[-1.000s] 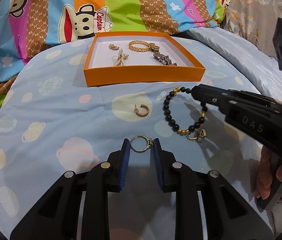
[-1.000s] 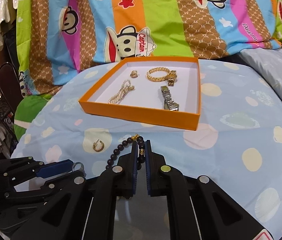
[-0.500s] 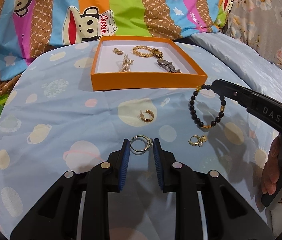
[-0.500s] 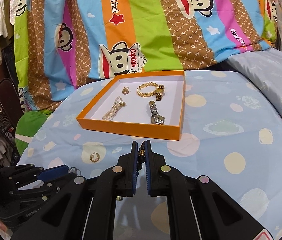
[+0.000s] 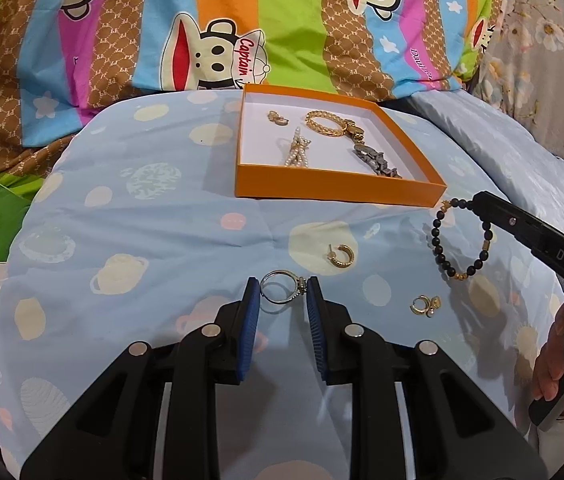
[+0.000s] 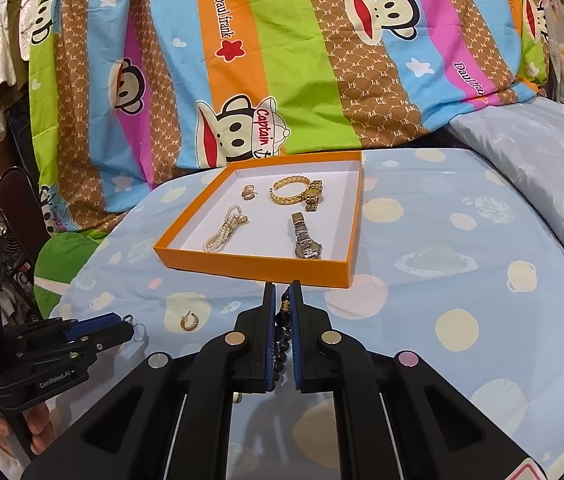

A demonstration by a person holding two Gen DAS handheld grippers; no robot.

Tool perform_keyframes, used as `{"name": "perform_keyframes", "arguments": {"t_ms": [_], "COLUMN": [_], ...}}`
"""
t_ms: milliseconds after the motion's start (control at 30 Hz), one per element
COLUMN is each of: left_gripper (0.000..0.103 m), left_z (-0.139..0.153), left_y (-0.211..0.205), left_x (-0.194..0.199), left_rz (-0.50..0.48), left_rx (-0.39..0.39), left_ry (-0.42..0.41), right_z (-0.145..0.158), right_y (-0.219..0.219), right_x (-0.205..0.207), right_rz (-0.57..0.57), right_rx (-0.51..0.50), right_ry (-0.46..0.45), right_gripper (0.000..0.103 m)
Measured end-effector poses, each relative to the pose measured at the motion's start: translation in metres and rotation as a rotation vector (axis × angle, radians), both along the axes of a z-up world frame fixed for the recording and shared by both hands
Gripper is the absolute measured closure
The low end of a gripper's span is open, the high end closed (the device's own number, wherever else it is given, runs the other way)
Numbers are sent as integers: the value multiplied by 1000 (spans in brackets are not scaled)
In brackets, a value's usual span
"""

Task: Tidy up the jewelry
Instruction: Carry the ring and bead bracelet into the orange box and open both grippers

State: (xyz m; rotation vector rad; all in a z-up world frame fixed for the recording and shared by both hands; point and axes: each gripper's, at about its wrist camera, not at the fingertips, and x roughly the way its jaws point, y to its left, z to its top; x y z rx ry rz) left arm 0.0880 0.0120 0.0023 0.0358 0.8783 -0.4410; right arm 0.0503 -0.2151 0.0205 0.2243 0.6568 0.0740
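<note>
a pale blue planet-print quilt (image 5: 129,216) carries a shallow orange cardboard box (image 5: 334,190) with jewelry inside. the right gripper (image 6: 282,304) is clamped on a black beaded bracelet (image 5: 440,240), hanging just beside the box corner. the left gripper (image 5: 284,294) holds a thin silver ring (image 5: 282,292) between slightly parted pads.

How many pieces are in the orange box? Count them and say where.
4: gold earring back left, gold watch back right, pearl strand front left, silver watch front right. None seems hidden.
</note>
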Motion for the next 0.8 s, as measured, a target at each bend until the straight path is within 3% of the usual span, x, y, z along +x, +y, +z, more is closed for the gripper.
{"name": "perform_keyframes", "arguments": {"t_ms": [433,800], "left_gripper": [80,80], "left_z": [20,74], "left_y": [7,-8], "left_x": [0,46], "left_rz": [-9,-20], "left_rx": [-41,7], "left_ry": [-21,-124], "right_z": [26,75], "right_y": [15,29], "right_x": [-6,34], "right_rz": [60,91], "right_rx": [-2,-58], "right_ry": [-40,-103], "right_gripper": [97,97]}}
